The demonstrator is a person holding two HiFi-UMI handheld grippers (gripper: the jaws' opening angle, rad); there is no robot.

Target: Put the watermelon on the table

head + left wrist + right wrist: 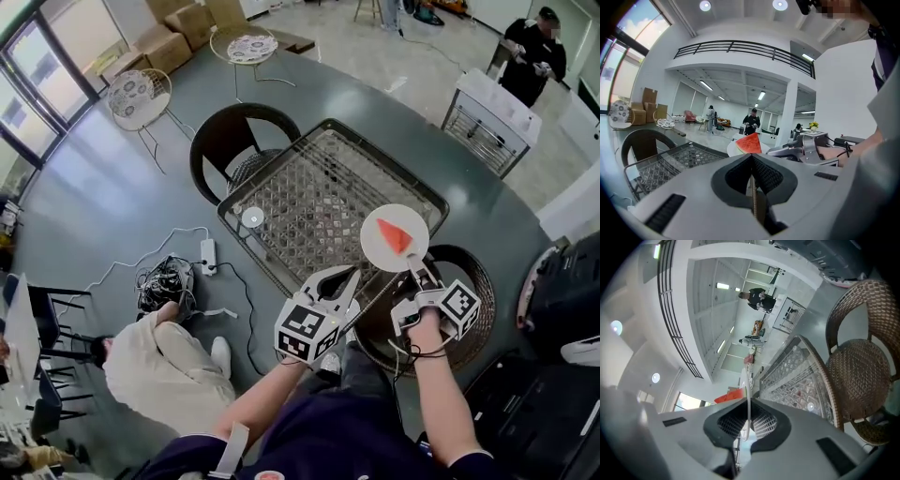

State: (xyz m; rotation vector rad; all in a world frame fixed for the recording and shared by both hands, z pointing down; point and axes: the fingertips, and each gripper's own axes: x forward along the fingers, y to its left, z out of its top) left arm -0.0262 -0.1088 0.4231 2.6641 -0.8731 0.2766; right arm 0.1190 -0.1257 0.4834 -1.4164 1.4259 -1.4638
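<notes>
A red watermelon slice [394, 235] lies on a round white plate [378, 253] held above the glass-topped lattice table [309, 202], over its near right corner. My right gripper [419, 275] is shut on the plate's near rim. In the right gripper view the plate [747, 385] runs edge-on between the jaws, with the slice [729, 396] to its left. My left gripper [349, 278] hovers just left of the plate, shut with nothing in it. Its own view shows the slice [749, 143] on the plate [732, 149] right ahead of the jaws.
A small white disc [252, 217] lies on the table's left part. A dark chair [230, 141] stands at the far side and a wicker chair [469, 281] below my right hand. A person [159, 361] sits on the floor by cables [169, 277].
</notes>
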